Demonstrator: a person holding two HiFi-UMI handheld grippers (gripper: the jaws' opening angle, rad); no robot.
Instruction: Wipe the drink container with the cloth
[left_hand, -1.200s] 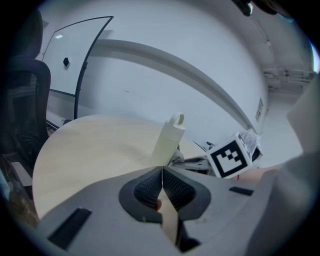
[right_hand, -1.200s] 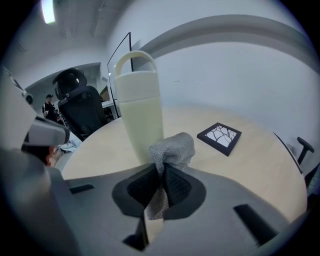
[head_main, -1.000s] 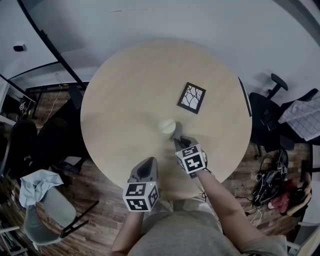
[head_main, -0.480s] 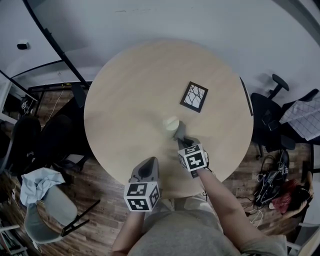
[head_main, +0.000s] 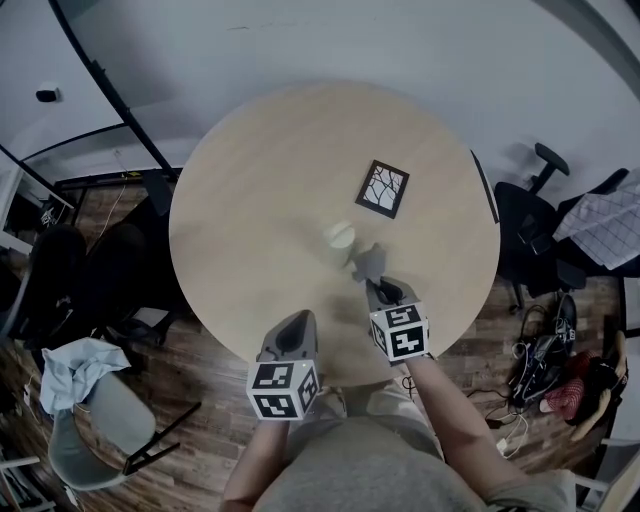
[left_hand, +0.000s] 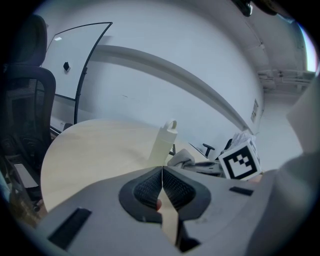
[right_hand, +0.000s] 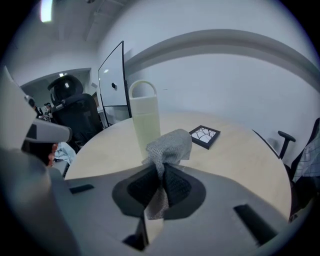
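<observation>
Two grippers hover at the surface's near edge: left gripper fingers pressed together, empty; right gripper fingers pinching one grey cloth — one pale drink container upright just beyond, one framed picture farther.

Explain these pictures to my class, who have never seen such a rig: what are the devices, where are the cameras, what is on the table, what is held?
A person holds a two-jaw gripper in each hand. One picture looks down from a head camera; the others ride on the grippers. On the round table are a pale bottle with a loop handle and a framed picture. The right gripper is shut on a grey cloth, near the bottle. The left gripper is shut and empty.
</observation>
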